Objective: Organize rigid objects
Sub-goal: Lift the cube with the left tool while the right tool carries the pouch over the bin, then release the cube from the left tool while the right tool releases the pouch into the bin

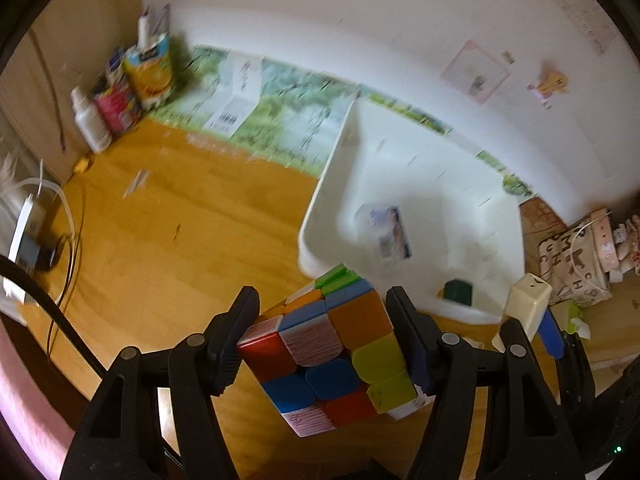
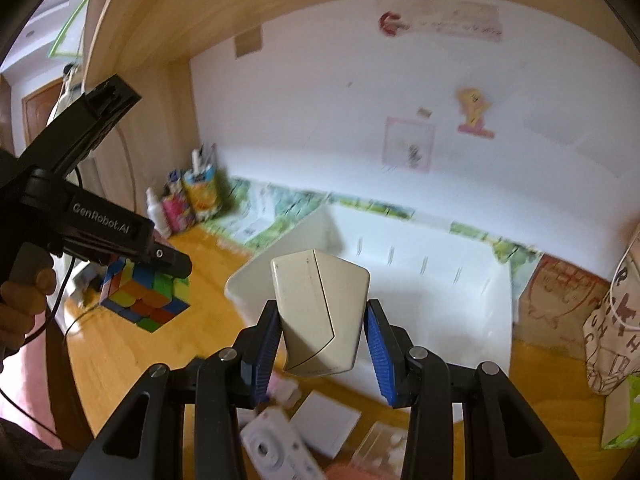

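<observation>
A: Left gripper (image 1: 320,344)?

B: Clamped on the multicoloured plastic puzzle cube (image 1: 332,356), one black pad pressed on each side. Held in the air above the orange wooden desk (image 1: 160,248), just in front of the near left corner of the white plastic bin (image 1: 320,216).

A: And seen from the right wrist?

B: Same cube (image 2: 144,300), hanging under the black body of the left gripper (image 2: 168,264), to the left of the white bin (image 2: 248,284). Part of a hand (image 2: 20,304) around the handle at the left edge.

A: Right gripper (image 2: 324,344)?

B: Closed on the cream plastic rectangular adapter block (image 2: 320,316), blue pads on both sides. Lifted above the near edge of the bin. Also visible in the left view, at the bin's near right corner (image 1: 526,304).

A: Inside the bin?

B: One small printed card pack (image 1: 386,232) near the middle of the floor, blurred. One small dark green block (image 1: 458,292) against the near wall.

A: Around the bin?

B: White bottle (image 1: 90,120) and colourful cartons (image 1: 150,72) far to the left, in the back corner of the desk. White small camera (image 2: 272,444), white flat card (image 2: 324,424) and clear plastic case (image 2: 380,448) in front of the bin, under the right gripper. Printed cloth bag (image 2: 612,320) to the right of the bin.
</observation>
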A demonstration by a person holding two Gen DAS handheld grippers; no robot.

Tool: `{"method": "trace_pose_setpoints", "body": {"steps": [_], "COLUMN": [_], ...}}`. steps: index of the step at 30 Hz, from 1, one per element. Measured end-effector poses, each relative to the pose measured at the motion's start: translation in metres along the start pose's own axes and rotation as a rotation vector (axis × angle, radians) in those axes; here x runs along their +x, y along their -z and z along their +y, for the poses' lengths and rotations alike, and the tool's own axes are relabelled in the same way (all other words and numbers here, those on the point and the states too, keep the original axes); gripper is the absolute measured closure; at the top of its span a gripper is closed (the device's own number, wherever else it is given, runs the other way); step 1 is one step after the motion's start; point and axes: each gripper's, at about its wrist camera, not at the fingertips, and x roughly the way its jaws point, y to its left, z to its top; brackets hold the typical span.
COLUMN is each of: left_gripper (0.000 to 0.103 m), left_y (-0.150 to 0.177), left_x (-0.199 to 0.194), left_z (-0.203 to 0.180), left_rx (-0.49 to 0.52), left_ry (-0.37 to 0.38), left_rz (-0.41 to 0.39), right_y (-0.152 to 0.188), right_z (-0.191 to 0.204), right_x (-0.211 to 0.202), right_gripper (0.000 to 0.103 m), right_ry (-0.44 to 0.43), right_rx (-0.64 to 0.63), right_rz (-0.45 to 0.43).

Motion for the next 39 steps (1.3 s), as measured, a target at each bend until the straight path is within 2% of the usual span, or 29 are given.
{"method": "trace_pose_setpoints", "body": {"steps": [9,13,18,21,26,36,39], "left_gripper": [0.034,0.035,0.035,0.035,0.035,0.035,0.035], "left_y": [-0.021,-0.027,-0.031,-0.034,-0.039,-0.039,-0.039], "left_x": [-0.001,0.009,0.025,0.037,0.06,0.083,0.082], "left_z": [-0.026,-0.034,-0.044,-0.051,-0.062,-0.071,-0.071], "left_rx": [0.117,0.151,0.195,0.232,0.277,0.322,0.324], "left_ry": [0.092,0.133,0.133,0.094,0.042,0.006,0.005], "left_rz": [-0.131,-0.193,-0.284,-0.326,-0.329,-0.293,-0.299], "right_y": [-0.001,0.003,0.011,0.015,0.024,0.033,0.035], "right_z": [-0.022,-0.03,-0.045,-0.053,-0.065,-0.071,-0.073], "right_x": [0.015,0.024,0.034,0.042,0.058,0.08,0.082], "right_gripper": [0.061,0.061,0.061,0.061,0.06,0.06,0.052], "right_ry": [0.07,0.095,0.125,0.145,0.153,0.151,0.141], "right_rx": [0.068,0.095,0.14,0.165,0.216,0.252,0.271], "right_rz": [-0.056,-0.052,-0.052,-0.037,0.006,0.075,0.085]}}
